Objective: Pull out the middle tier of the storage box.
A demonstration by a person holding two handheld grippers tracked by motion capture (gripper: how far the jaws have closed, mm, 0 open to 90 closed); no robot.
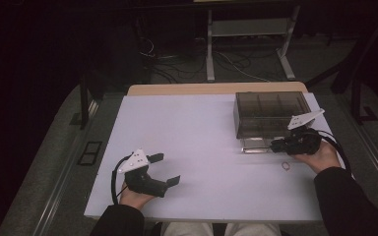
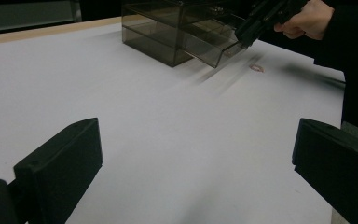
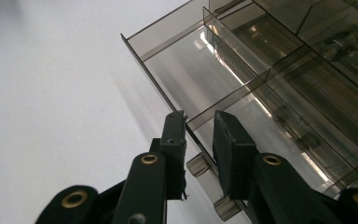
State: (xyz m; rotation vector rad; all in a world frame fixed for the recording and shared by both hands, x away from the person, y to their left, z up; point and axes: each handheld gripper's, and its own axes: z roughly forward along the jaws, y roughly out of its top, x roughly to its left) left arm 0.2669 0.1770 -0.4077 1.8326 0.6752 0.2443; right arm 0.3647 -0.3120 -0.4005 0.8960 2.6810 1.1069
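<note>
Though clear path: rubber band (image 1: 285, 166) nr drawer (image 1: 257, 145).

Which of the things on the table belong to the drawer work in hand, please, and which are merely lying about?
In use:
- smoky transparent plastic drawer box
- its pulled-out drawer
- right gripper, jaws astride the drawer's front wall

Lying about:
- small ring-shaped band on the white table
- left gripper, open, idle

Smoked, see-through plastic drawer box (image 1: 270, 114) with glossy, reflective walls and a clear drawer (image 3: 242, 93); matt white tabletop (image 1: 202, 147), smooth, edged in pale wood at its far side; matt black plastic gripper jaws with brass-coloured rivets; dark cloth sleeves (image 1: 347, 201).
</note>
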